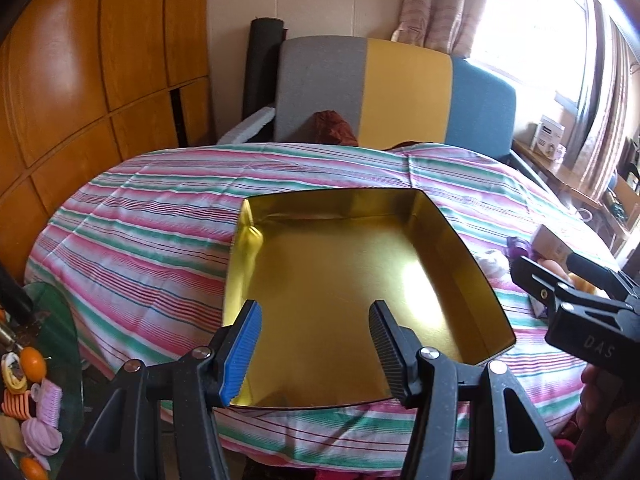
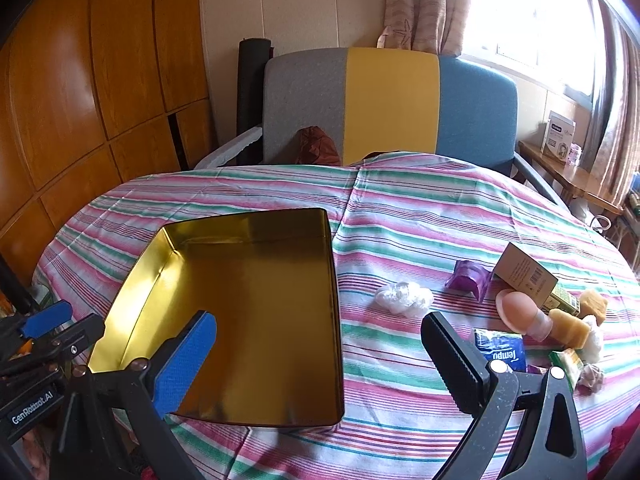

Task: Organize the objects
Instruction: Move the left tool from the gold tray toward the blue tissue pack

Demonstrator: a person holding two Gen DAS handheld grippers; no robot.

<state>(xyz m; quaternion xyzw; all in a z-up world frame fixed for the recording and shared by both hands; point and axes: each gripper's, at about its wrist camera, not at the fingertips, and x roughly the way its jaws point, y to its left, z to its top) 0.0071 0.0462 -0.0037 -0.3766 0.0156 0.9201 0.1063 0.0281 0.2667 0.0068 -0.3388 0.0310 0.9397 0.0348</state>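
My left tool hangs over the near end of the empty gold tin, jaws partly apart on nothing. My right tool gapes wide, also empty, just right of the tin. The tin sits on the striped tabletop; a tissue pack, sponge and purple wrapper lie scattered to its right.

right gripper jaws wide apart, nothing between them, above striped counter. empty gold tin sits left. clutter to the right: tissue pack, purple wrapper, clear plastic wad.
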